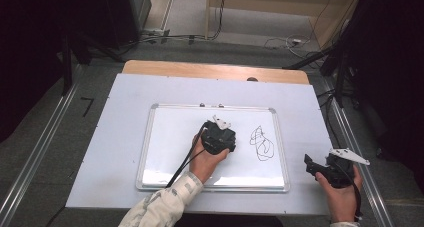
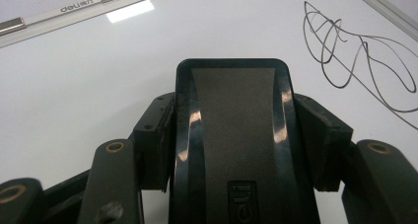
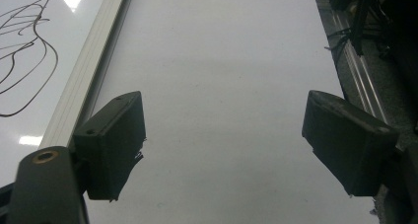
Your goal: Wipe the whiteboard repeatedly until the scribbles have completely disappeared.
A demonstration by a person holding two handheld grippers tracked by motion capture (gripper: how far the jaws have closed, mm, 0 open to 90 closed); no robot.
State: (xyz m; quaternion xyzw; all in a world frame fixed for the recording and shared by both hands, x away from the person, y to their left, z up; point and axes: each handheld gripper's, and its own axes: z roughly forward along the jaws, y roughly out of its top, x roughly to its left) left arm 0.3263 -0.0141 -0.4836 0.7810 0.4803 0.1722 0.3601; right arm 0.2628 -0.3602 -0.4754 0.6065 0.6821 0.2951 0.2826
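Grey floor with cables and a dark surround frames a tabletop (image 1: 125,137) covered by a pale sheet, occupying the centre of the high view. On it lies a whiteboard (image 1: 170,132) with a silver frame, flat, its long side running left to right. A black scribble (image 1: 262,143) marks the right part of the board; the rest of the writing surface appears blank.

Left gripper (image 1: 218,137), at the board's centre in the high view: jaws clenched on a black board eraser (image 2: 231,130), which the left gripper view shows clamped by both side pads, its top face toward the camera, with the scribble (image 2: 355,61) at the upper right of that frame, near but apart.

Right gripper (image 1: 320,168), lower right of the high view, off the board over the pale sheet: jaws released and wide, nothing between them (image 3: 222,140).

Step in hand, as judged: bringing the eraser to the mark for wiping. The next move calls for carrying the eraser rightward onto the scribble, face flat to the board, and stroking across it with even pressure.
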